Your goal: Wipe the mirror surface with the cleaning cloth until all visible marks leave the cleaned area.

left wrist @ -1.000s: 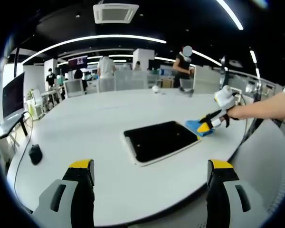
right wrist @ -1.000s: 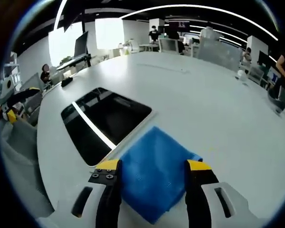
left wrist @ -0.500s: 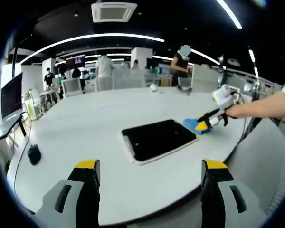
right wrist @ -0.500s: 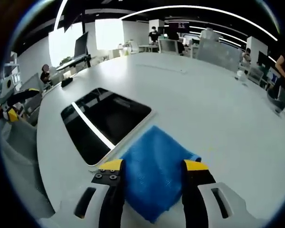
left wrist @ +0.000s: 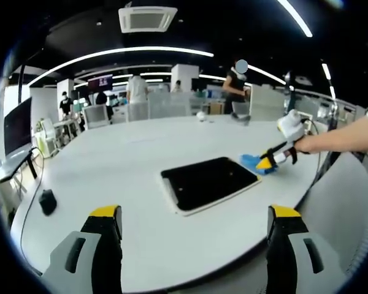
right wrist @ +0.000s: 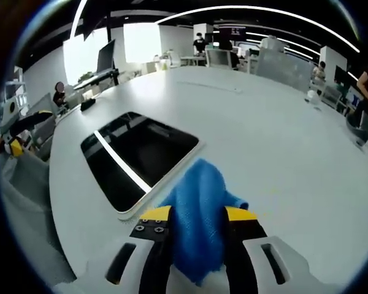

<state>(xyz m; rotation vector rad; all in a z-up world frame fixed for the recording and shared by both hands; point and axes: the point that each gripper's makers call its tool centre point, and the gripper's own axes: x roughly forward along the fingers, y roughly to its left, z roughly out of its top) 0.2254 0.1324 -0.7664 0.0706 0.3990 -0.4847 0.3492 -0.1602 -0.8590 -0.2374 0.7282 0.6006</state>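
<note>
The right tongs [right wrist: 196, 222] are closing on the blue cloth [right wrist: 199, 214], bunching it up just beside the mirror [right wrist: 138, 156] ahead, so wiping looks about to begin, while the left tongs [left wrist: 195, 228] are hanging open over the desk [left wrist: 116, 171].

My wide white table [left wrist: 129, 159], dark mirror [left wrist: 209, 183] lying flat near its edge, blue cleaning cloth [right wrist: 199, 214] just beside, black mouse [left wrist: 47, 201] well apart.
</note>
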